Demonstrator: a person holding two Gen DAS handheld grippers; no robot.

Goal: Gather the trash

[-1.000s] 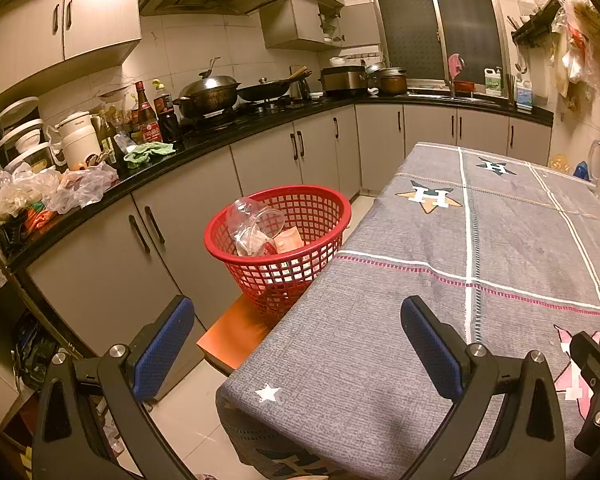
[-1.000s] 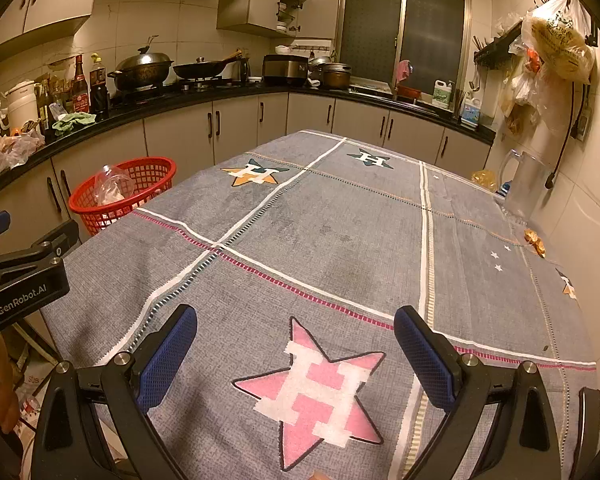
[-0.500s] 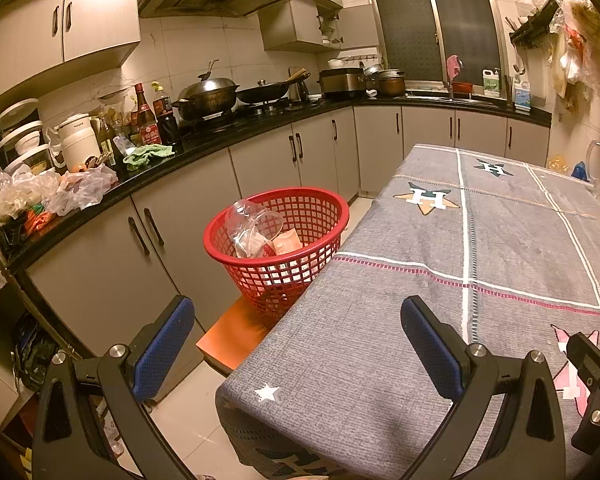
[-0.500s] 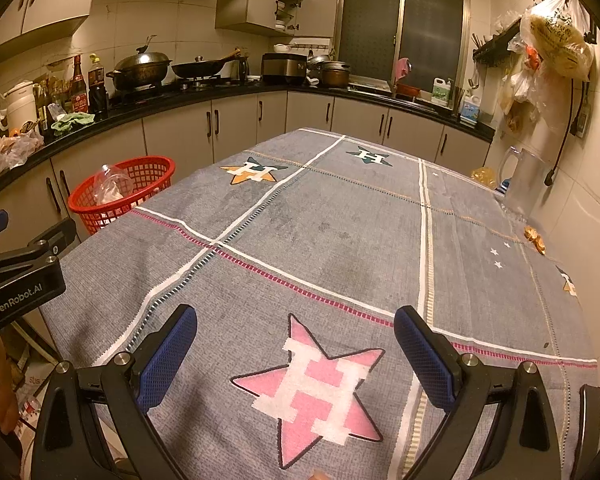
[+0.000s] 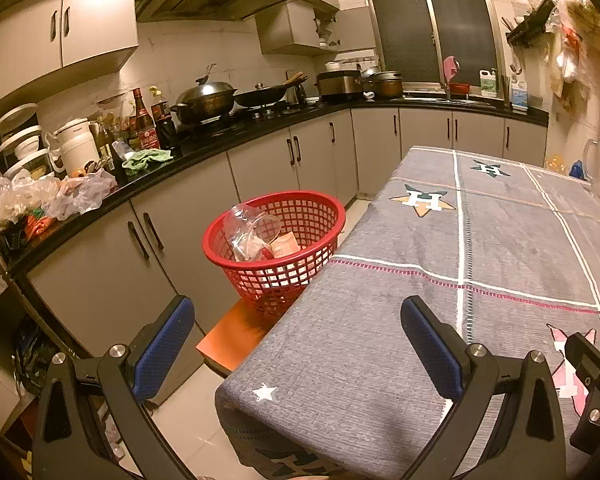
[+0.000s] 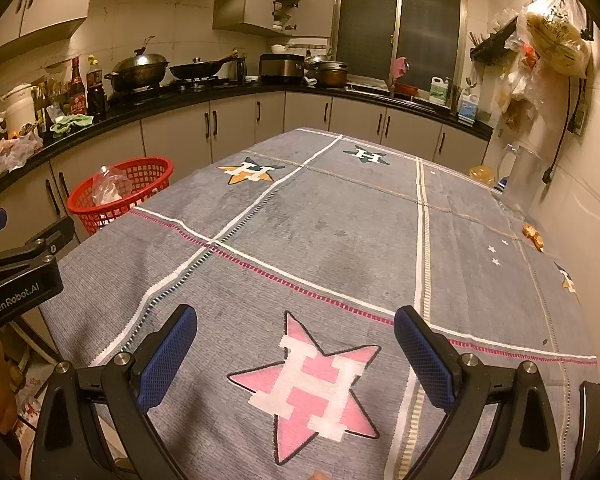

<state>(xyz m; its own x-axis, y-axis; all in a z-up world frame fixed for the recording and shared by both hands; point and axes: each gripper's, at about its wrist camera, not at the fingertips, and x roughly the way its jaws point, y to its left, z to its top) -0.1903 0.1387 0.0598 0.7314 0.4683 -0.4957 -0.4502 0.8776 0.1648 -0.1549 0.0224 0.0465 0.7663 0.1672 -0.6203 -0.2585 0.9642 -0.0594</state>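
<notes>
Both claws gape wide with nothing between their blue pads: the left claw hangs over the near corner of the tabletop, and the right claw hovers above a pink star bearing a white letter H on the grey cloth. White lettering on the left tool's black body, seen from the right wrist view, reads "GenRobot.AI". Two more stars on the cloth carry the same H, one orange and one dark green. A red mesh basket sits on an orange stool just beside the tabletop's left edge, holding a clear plastic cup and some crumpled wrappers. Sauce bottles with red labels stand on the black kitchen counter; their print is too small to read.
</notes>
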